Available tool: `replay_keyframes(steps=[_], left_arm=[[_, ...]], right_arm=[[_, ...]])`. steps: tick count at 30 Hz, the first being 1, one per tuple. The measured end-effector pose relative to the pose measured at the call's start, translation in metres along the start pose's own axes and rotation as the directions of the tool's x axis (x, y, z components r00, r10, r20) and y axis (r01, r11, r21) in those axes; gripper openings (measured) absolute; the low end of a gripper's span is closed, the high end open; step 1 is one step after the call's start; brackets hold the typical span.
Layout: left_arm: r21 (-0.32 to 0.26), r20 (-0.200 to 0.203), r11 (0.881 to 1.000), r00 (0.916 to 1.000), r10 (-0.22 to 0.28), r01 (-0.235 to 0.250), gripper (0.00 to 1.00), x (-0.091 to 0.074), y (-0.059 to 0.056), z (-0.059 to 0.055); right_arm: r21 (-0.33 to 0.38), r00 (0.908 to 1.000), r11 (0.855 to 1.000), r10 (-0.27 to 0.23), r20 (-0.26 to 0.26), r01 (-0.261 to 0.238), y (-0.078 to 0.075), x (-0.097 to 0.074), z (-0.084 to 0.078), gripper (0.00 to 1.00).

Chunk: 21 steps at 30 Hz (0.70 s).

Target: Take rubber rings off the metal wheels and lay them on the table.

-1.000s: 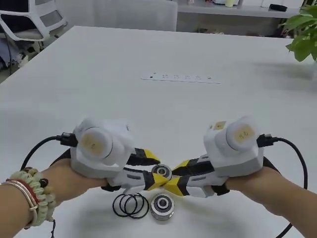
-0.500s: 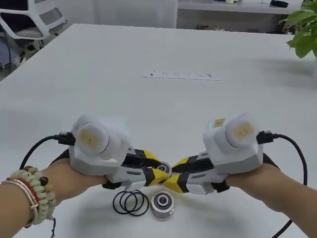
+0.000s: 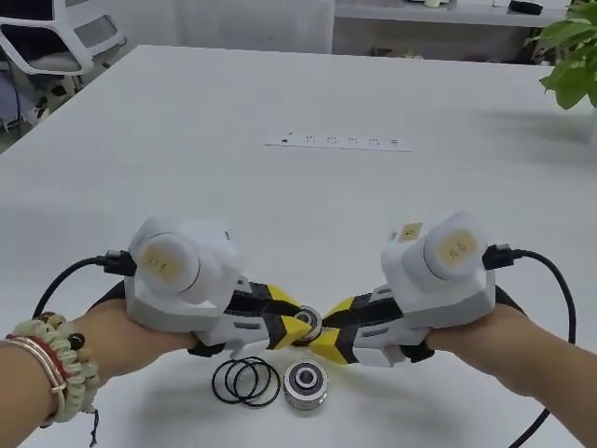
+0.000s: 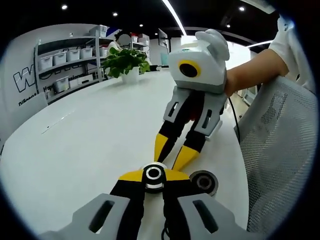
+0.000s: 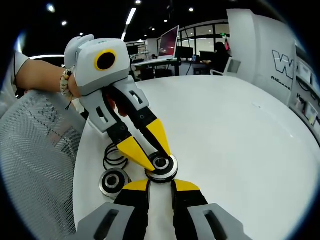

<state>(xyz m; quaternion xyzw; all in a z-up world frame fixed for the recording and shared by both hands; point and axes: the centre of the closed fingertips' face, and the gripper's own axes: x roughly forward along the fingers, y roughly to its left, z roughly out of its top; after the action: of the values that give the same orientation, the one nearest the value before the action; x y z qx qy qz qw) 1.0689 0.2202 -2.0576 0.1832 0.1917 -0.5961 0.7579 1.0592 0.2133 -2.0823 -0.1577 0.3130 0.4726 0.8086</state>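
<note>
The two claws meet nose to nose above the near edge of the white table. The left gripper is pinching a metal wheel between its yellow tips, holding it off the surface. The right gripper has its tips narrowly apart against the wheel's rim; whether they grip anything, I cannot tell. Just beneath, a second wheel lies flat, with a few black rubber rings overlapping beside it, both close to the table edge and the mesh chair. Beyond the grippers the tabletop runs open up to a power strip.
</note>
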Motion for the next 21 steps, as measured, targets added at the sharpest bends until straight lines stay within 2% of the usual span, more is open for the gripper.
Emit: replay_keyframes(steps=[2,7,9,15,19,21], left_arm=[[-0.002,0.001,1.0,1.0,0.001,-0.001,0.07,0.0,0.001,-0.001],[0.006,0.004,1.0,1.0,0.001,-0.001,0.07,0.0,0.0,-0.001],[0.009,0.005,1.0,1.0,0.001,-0.001,0.07,0.0,0.0,-0.001],[0.008,0.008,1.0,1.0,0.0,0.0,0.07,0.0,-0.001,-0.001],[0.007,0.01,1.0,1.0,-0.001,0.001,0.07,0.0,-0.001,-0.001],[0.006,0.011,1.0,0.9999,-0.001,0.001,0.07,0.0,-0.001,-0.001]], right_arm=[[0.005,0.9998,1.0,0.018,0.005,-0.018,0.002,-0.004,0.0,0.0],[0.033,1.0,0.999,0.001,0.004,-0.001,-0.001,-0.003,0.001,0.0],[0.062,1.0,0.998,0.003,0.008,-0.004,-0.002,-0.004,0.001,0.02],[0.075,0.9997,0.997,0.015,0.017,-0.016,0.0,-0.005,0.002,0.08],[0.1,0.9982,0.994,0.04,0.044,-0.044,0.005,-0.002,0.008,0.23],[0.098,0.9984,0.994,0.037,0.043,-0.041,0.006,0.001,0.01,0.24]])
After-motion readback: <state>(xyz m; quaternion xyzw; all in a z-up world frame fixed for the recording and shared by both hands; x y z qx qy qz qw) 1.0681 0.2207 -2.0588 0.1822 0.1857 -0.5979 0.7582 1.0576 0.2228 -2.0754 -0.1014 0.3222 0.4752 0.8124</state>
